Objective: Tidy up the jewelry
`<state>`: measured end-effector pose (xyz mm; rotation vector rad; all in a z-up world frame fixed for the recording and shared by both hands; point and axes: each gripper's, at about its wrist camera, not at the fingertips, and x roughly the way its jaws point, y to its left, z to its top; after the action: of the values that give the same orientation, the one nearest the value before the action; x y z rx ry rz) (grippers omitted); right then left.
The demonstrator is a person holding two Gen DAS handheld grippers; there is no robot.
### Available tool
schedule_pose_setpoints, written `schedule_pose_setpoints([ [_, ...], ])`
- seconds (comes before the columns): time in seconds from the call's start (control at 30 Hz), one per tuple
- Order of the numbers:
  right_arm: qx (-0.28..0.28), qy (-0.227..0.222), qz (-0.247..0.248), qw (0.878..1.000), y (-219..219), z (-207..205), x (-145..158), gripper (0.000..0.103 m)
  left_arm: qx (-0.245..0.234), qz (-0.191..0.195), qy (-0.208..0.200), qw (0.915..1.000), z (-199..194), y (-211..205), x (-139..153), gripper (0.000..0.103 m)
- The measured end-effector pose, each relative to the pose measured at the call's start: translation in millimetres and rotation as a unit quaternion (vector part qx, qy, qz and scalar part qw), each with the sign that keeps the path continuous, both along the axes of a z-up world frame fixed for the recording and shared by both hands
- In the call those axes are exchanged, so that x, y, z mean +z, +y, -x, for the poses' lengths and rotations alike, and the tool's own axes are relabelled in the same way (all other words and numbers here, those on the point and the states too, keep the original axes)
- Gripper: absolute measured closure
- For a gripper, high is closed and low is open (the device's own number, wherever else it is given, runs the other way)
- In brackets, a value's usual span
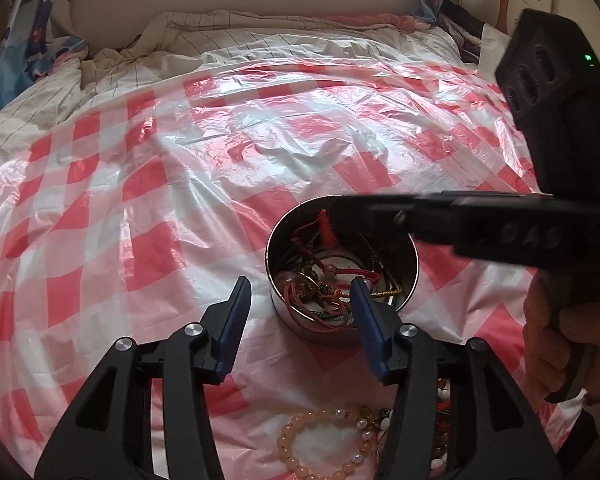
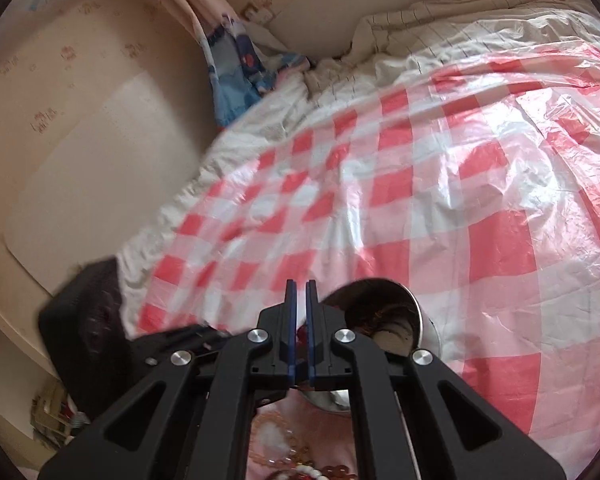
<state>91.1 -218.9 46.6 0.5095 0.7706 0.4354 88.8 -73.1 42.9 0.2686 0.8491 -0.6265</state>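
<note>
Two grippers work over a red-checked plastic sheet (image 1: 140, 208). Leftmost, the left gripper (image 1: 300, 304) hovers with jaws spread, its right finger at the rim of a round metal tin (image 1: 404, 304) of tangled cords. Farther right, the right gripper (image 2: 301, 320) reaches over the tin, jaws nearly together on a red cord (image 1: 324, 218). A peach bead bracelet (image 1: 320, 440) lies nearer the camera.

One metal tin (image 1: 342, 264), one peach bead bracelet (image 1: 320, 446)
</note>
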Motion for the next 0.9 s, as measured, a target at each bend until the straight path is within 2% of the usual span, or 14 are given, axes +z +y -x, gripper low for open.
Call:
schedule_pose_setpoints([
  [0.07,0.003,0.039,0.079,0.996,13,-8,-11,0.098,-0.003,0.002,0.002,1.0000,0,0,-1,0.053],
  [0.1,0.003,0.039,0.103,0.994,15,-7,-12,0.097,-0.001,0.003,0.001,1.0000,0,2,-1,0.052],
  [0.2,-0.010,0.025,0.132,0.991,9,4,-7,0.067,0.017,0.005,0.008,0.9998,-3,14,-2,0.051],
  [0.3,0.000,0.007,0.132,0.991,7,14,0,0.067,0.048,0.002,0.006,0.9988,-6,34,2,0.047],
  [0.37,0.034,0.001,0.127,0.991,17,15,1,0.064,0.080,0.012,-0.001,0.9967,-7,53,7,0.043],
  [0.53,0.110,-0.014,0.205,0.972,70,19,-7,0.062,0.147,0.048,-0.005,0.9879,-15,102,14,0.039],
  [0.57,0.115,-0.014,0.228,0.967,78,20,-11,0.062,0.156,0.059,-0.002,0.9860,-18,109,15,0.039],
  [0.6,0.115,-0.014,0.244,0.963,82,20,-15,0.069,0.163,0.068,0.002,0.9843,-20,114,14,0.039],
  [0.63,0.114,-0.014,0.247,0.962,83,20,-18,0.082,0.167,0.076,0.005,0.9830,-21,117,14,0.039],
  [0.7,0.099,-0.021,0.226,0.969,74,21,-16,0.091,0.165,0.080,0.007,0.9831,-23,118,13,0.039],
  [0.77,0.085,-0.028,0.199,0.976,63,22,-12,0.094,0.154,0.077,0.007,0.9850,-22,112,12,0.039],
  [0.87,0.063,-0.027,0.185,0.980,52,19,-7,0.098,0.134,0.064,0.007,0.9889,-18,99,9,0.038],
  [0.9,0.060,-0.025,0.160,0.985,45,18,-5,0.098,0.128,0.058,0.006,0.9900,-16,95,8,0.038],
])
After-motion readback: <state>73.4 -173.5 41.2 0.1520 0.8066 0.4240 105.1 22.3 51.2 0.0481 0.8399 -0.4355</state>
